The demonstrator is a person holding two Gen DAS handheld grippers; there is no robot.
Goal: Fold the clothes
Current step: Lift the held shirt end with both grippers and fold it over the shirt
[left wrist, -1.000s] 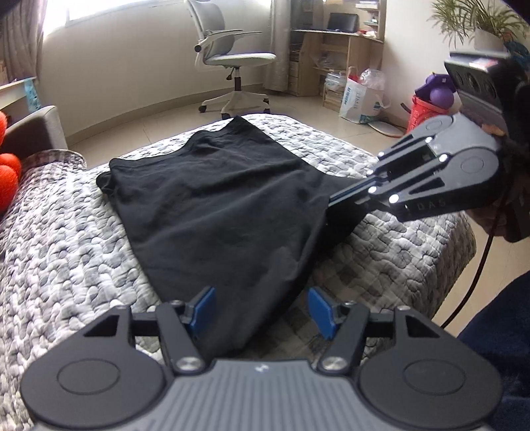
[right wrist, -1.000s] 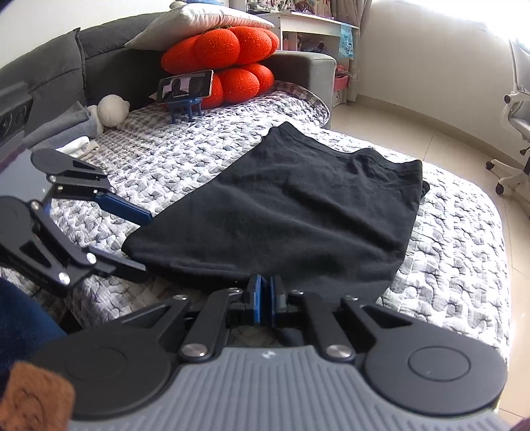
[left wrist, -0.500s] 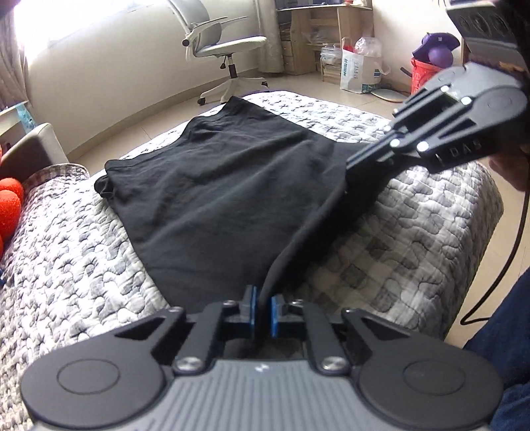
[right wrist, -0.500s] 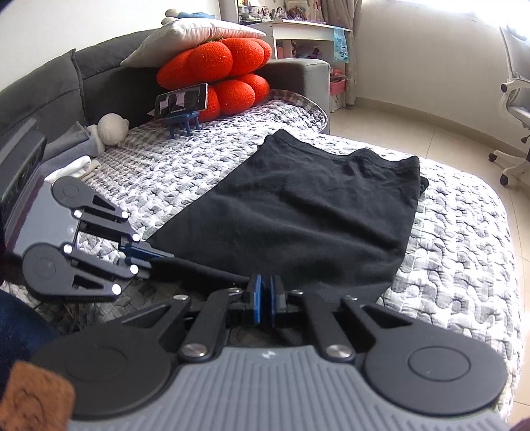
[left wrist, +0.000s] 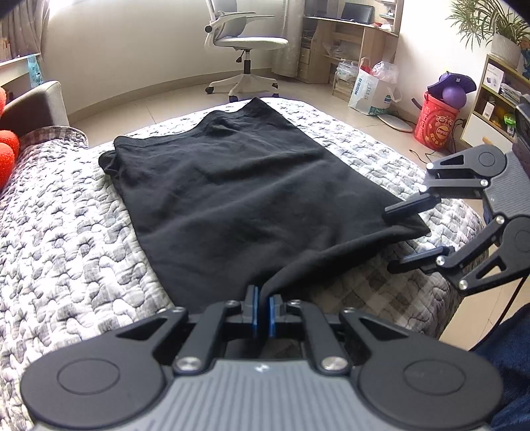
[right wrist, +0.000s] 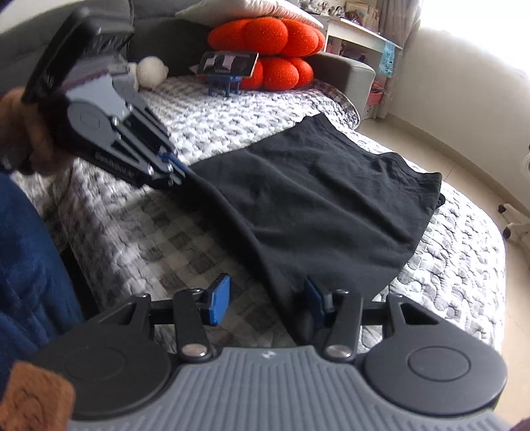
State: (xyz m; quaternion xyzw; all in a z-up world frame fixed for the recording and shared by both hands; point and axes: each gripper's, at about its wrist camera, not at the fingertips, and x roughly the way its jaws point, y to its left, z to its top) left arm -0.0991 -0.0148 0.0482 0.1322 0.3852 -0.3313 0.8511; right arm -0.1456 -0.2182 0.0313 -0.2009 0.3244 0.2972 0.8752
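Gripping black garment (left wrist: 251, 199), left claw (left wrist: 261, 311)

We see daylight flooding from a blown-out window (right wrist: 480, 30), leaving soft shadows on the quilt (left wrist: 66, 238). Fisheye lenses bend every edge, and motion smears the right wrist view's left side.

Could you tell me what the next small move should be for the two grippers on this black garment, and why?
Probably bring the right gripper back onto the hem and close it. The left gripper is shut on the near edge of the black garment, lifting it off the quilted cover, while the right jaws are opening with cloth lying loose between them. Folding evenly likely needs both corners held.
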